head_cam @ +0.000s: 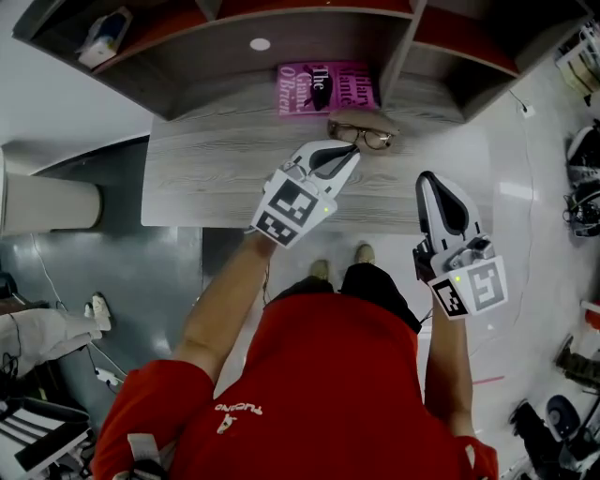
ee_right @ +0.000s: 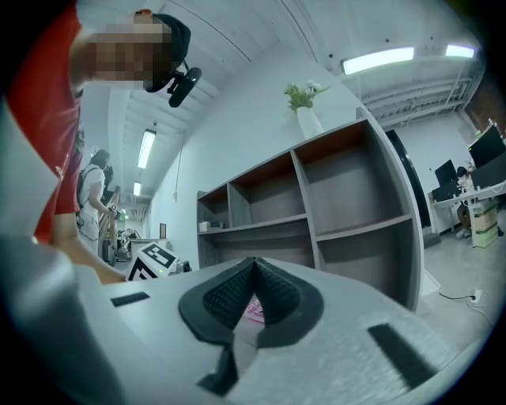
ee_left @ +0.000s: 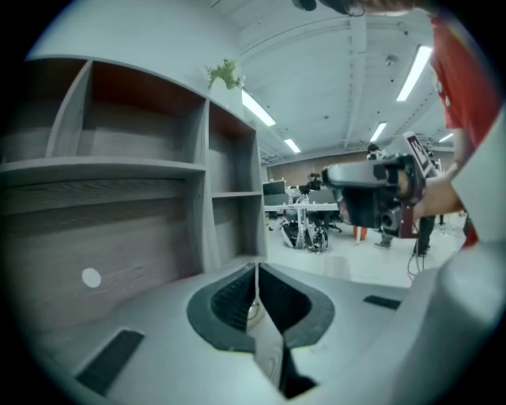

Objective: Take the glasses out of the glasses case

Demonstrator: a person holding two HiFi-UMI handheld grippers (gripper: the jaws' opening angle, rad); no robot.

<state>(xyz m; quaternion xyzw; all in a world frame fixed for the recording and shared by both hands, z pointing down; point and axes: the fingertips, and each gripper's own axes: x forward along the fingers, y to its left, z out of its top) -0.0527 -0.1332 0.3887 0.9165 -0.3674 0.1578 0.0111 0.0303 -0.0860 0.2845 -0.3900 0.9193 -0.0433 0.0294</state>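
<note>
A pair of dark-rimmed glasses point(head_cam: 363, 137) lies on top of a tan glasses case point(head_cam: 362, 119) at the back of the grey wooden desk point(head_cam: 206, 178), just right of a pink book. My left gripper point(head_cam: 351, 156) hangs over the desk with its tips just short of the glasses, jaws shut and empty. My right gripper point(head_cam: 427, 178) is lower right of the glasses, near the desk's front edge, also shut with nothing in it. In the left gripper view the closed pads point(ee_left: 237, 297) point at the shelf wall. In the right gripper view the pads point(ee_right: 229, 297) meet at the tip.
The pink book point(head_cam: 325, 87) lies flat against the shelf unit point(head_cam: 281, 28), and shows through the jaw gap in the right gripper view point(ee_right: 254, 310). A white packet point(head_cam: 103, 36) sits in the upper left shelf. Cluttered floor lies to the right of the desk.
</note>
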